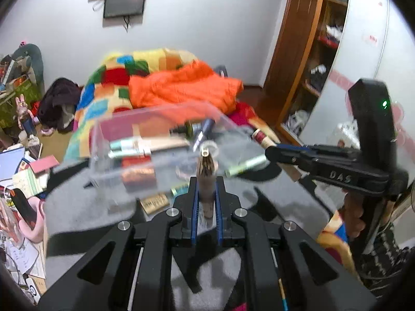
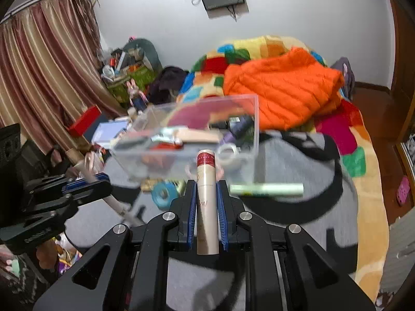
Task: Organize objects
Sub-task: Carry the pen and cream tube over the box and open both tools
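My left gripper (image 1: 206, 181) is shut on a slim brown pen-like stick (image 1: 206, 164) with a patterned top, which points at the clear plastic box (image 1: 116, 165). The box holds several tubes and small items. From the right side my right gripper (image 1: 271, 153) reaches in, carrying a beige tube with a red cap (image 1: 260, 136). In the right wrist view my right gripper (image 2: 205, 184) is shut on that beige tube (image 2: 205, 163), just in front of the box (image 2: 255, 129). My left gripper (image 2: 103, 182) shows at the left, above the grey mat.
A pale green tube (image 2: 267, 189) and a blue tape roll (image 2: 164, 194) lie on the grey mat (image 2: 298, 160) beside the box. An orange jacket (image 2: 282, 90) lies on the colourful blanket behind. Clutter and curtains (image 2: 39, 77) stand left; a wooden wardrobe (image 1: 298, 51) stands right.
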{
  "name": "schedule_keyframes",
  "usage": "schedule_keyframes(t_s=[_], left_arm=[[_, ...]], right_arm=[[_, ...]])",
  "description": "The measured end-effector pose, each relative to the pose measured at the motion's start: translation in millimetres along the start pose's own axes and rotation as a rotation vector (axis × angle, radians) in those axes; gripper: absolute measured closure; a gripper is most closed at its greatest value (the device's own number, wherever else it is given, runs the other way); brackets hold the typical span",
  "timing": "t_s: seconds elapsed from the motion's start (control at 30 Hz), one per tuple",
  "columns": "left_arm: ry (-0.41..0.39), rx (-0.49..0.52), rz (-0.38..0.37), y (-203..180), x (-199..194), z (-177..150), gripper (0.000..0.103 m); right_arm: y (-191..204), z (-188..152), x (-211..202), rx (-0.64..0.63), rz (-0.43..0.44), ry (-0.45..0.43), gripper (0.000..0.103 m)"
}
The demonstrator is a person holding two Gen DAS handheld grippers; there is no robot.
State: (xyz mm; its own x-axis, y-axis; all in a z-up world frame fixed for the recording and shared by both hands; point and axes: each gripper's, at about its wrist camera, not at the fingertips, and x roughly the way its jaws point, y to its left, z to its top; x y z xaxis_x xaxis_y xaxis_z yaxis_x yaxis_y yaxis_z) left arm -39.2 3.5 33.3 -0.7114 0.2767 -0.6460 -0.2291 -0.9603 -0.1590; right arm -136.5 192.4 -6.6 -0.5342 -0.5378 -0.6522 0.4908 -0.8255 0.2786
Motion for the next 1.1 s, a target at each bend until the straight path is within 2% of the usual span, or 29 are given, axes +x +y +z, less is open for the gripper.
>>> schedule_keyframes(t_s=[0.37,0.43,0.57,0.63,0.8,0.93,1.1], left_arm=[[-0.115,-0.059,0.050,23.7,-11.4,50.6,0.093],[-0.131,-0.073,0.048,27.3,-8.1,62.1,0.093],[-0.145,-0.077,0.089,33.8,8.1,76.5,0.093],[-0.130,-0.094,0.098,38.8,22.6,81.4,0.093],[-0.055,-0.167,0.030,55.4,60.8,84.5,0.093],[0.003,-0.192,0.018,63.3,85.7,77.9,0.093],[0.070,-0.226,0.067,78.6,104.1,67.1,0.092]], right_arm=[[-0.8,40.3,9.0,-0.035,-0.046,-0.050,0.089],[-2.8,46.2,14.3,-0.033,-0.053,-0.048,0.089],[-4.7,54.2,29.7,-0.036,-0.070,-0.030,0.089],[-6.2,58.1,41.2,-0.040,-0.076,-0.012,0.089],[-11.2,63.1,74.5,-0.042,-0.083,0.052,0.089],[-12.7,62.8,102.3,-0.048,-0.074,0.110,0.089],[-2.7,58.0,123.7,-0.092,-0.065,0.149,0.089]])
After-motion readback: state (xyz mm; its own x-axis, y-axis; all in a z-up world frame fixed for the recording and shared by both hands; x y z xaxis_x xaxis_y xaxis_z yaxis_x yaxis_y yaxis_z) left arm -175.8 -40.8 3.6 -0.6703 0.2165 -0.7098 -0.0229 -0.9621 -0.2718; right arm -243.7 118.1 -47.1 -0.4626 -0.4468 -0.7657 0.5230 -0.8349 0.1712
